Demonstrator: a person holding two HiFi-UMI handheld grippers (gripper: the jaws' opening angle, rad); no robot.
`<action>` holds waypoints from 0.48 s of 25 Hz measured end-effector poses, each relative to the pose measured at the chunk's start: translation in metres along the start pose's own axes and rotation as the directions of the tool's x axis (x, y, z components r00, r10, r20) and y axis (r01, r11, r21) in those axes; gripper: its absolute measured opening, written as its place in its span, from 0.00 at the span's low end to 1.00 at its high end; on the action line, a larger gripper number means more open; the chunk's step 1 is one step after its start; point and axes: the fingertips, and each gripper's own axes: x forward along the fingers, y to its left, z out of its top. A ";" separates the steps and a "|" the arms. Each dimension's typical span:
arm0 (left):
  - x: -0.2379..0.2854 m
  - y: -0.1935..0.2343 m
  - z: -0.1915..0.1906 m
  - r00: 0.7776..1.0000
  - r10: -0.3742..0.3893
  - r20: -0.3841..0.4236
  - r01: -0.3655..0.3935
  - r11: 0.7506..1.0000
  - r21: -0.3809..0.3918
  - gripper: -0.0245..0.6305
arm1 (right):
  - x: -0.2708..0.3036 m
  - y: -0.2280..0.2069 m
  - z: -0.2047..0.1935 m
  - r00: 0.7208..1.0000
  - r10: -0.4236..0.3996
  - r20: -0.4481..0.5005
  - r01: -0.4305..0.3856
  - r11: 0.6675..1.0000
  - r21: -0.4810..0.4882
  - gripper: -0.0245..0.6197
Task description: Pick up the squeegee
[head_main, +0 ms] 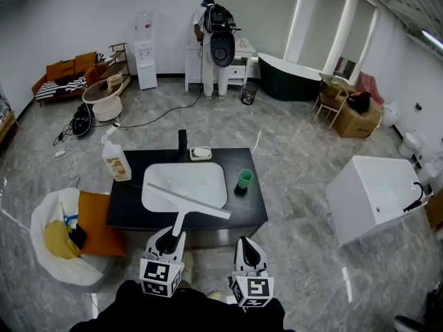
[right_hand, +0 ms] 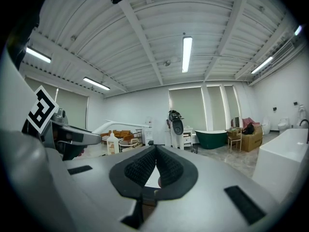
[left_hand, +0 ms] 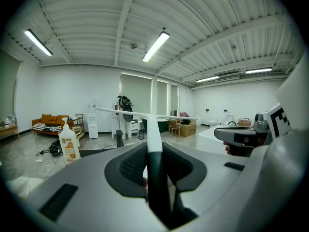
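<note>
1. Jaws: your left gripper (head_main: 170, 241) is clamped on the handle of the white, long-bladed plastic squeegee (head_main: 187, 200). In the left gripper view both dark pads press the handle's dark lower part (left_hand: 154, 178), so the jaws stand narrow, not fully closed.
2. Your right gripper (head_main: 249, 251) has its pads meeting at the tips (right_hand: 155, 151) w/ nothing gripped. It sits just right of the left one, near the counter's front edge.
3. Squeegee position: the handle runs up and away from the left jaws. In the head view the blade lies slantwise over the front part of the white rectangular sink basin (head_main: 201, 175). It looks raised off the black countertop (head_main: 131, 213).
4. Containers on the counter:
   - Small green plastic cup (head_main: 245, 178), right of the basin. Can't tell what's inside.
   - Pale square soap dish (head_main: 201, 153) behind the basin, w/ a light bar in it.
   - White pump bottle w/ orange label (head_main: 116, 161) at the back-left corner, upright.
5. Floor, left of the counter: a white rounded tub-like seat (head_main: 48, 261) holds a yellow item and a small dark one. An orange cushion (head_main: 97, 223) lies against it.
6. Further off:
   - White rectangular bathtub (head_main: 374, 196) to the right.
   - Dark green bathtub (head_main: 289, 78) at the back.
   - Brown cardboard box (head_main: 356, 123) w/ a dark bag on top.
   - A person (head_main: 211, 40) stands at a white cabinet (head_main: 239, 68) by the far wall.
</note>
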 end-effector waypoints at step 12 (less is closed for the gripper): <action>0.000 0.004 -0.002 1.000 0.004 -0.001 -0.004 1.000 -0.003 0.20 | 0.003 0.006 0.001 1.000 0.010 0.003 -0.010 1.000 0.002 0.06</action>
